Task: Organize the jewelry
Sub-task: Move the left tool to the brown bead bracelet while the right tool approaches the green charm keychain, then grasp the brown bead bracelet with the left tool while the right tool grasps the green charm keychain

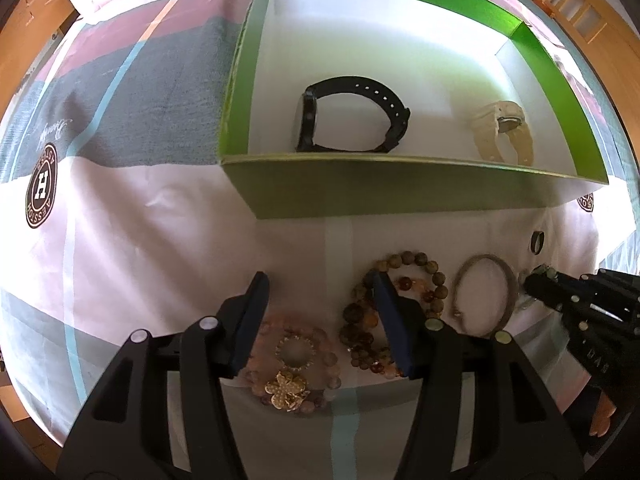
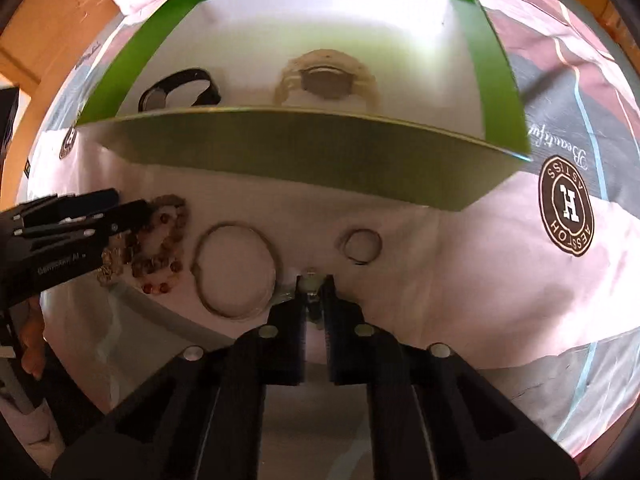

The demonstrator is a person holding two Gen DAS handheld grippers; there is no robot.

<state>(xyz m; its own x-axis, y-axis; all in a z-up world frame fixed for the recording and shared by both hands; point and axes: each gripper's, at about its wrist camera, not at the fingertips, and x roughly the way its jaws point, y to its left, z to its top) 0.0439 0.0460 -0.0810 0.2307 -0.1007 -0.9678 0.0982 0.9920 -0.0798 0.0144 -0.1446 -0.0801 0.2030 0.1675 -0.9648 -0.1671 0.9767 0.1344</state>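
- My right gripper (image 2: 313,288) is closed down narrow on a small pale green beaded piece (image 2: 310,280), pinched at the very pad tips. The hold is shallow, so I judge the piece could slip out on lifting.
- The thin bangle (image 2: 236,270) lies at 9 o'clock, just beside the tips. A sideways drag could catch it.
- The ring (image 2: 362,246) sits at 1 o'clock. The bedspread (image 2: 460,280) is soft, so a nudge may bury it in a fold.
- The green box (image 2: 304,152) stands at 12 o'clock, holding a black watch (image 2: 180,88) and a beige watch (image 2: 326,80). A low carry could strike its near wall.
- My left gripper (image 1: 320,320) hangs half open over the brown bead bracelets (image 1: 372,320) and pink bracelet (image 1: 292,360), holding nothing. Closing here risks snagging several strands.
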